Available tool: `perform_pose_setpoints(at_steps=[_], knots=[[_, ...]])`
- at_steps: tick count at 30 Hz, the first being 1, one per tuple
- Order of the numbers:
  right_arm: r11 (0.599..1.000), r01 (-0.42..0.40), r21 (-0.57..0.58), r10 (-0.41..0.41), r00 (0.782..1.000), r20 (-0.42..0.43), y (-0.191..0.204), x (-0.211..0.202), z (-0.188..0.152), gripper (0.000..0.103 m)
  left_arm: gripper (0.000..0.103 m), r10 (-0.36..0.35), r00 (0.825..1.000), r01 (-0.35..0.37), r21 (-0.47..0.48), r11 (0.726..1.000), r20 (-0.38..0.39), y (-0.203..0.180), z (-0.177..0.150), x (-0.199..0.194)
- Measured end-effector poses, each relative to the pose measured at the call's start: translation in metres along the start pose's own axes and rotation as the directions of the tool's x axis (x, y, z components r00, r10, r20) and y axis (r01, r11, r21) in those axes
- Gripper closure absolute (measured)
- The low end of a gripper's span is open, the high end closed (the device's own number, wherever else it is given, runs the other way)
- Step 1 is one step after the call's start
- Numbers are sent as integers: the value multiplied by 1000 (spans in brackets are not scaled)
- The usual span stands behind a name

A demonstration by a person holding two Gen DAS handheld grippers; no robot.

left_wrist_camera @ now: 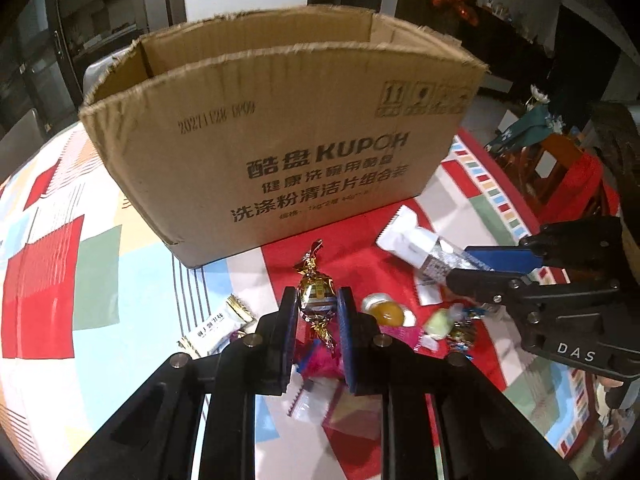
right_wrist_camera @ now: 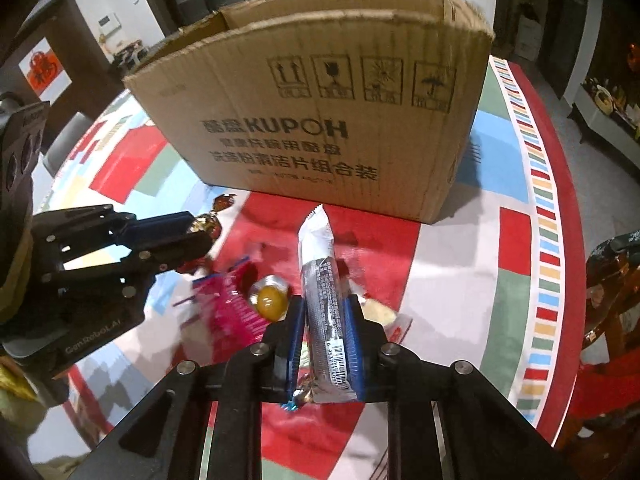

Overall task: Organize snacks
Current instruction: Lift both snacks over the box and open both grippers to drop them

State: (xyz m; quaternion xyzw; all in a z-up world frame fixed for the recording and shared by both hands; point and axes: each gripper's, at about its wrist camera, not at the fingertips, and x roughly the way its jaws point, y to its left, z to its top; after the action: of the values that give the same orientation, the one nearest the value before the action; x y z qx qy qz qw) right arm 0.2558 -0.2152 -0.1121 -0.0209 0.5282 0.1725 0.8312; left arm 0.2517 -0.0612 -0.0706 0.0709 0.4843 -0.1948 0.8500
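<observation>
An open cardboard box (left_wrist_camera: 280, 136) stands on the table; it also shows in the right wrist view (right_wrist_camera: 320, 120). My left gripper (left_wrist_camera: 318, 300) is shut on a gold foil-wrapped candy (left_wrist_camera: 316, 292), held above the table in front of the box; the candy also shows in the right wrist view (right_wrist_camera: 208, 224). My right gripper (right_wrist_camera: 326, 316) is shut on a long white and silver snack bar (right_wrist_camera: 324, 280), which points toward the box; the bar also shows in the left wrist view (left_wrist_camera: 420, 248). Both grippers sit side by side over a pile of snacks.
On the colourful tablecloth (left_wrist_camera: 60, 260) lie a yellow jelly cup (right_wrist_camera: 271, 300), a pink packet (right_wrist_camera: 232, 304), a white and gold packet (left_wrist_camera: 216, 328) and several small candies (left_wrist_camera: 452, 324). A wooden chair (right_wrist_camera: 612, 300) stands past the table's right edge.
</observation>
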Motion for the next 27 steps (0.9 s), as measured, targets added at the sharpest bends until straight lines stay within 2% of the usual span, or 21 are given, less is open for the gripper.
perform_pose_setpoints(at_steps=[14,19,27], knots=[[999,-43,11,42,993,110,17,-45,-8,84,82,-22,993,20,22,1000,112,-6,-10,-61],[998,-63,3,62,983,170,24,-66,-1,84,82,-24,989,20,25,999,147,-6,-5,-81],[997,-76,5,72,960,270,30,-96,17,84,82,-9,971,3,28,1000,237,-6,16,-116]])
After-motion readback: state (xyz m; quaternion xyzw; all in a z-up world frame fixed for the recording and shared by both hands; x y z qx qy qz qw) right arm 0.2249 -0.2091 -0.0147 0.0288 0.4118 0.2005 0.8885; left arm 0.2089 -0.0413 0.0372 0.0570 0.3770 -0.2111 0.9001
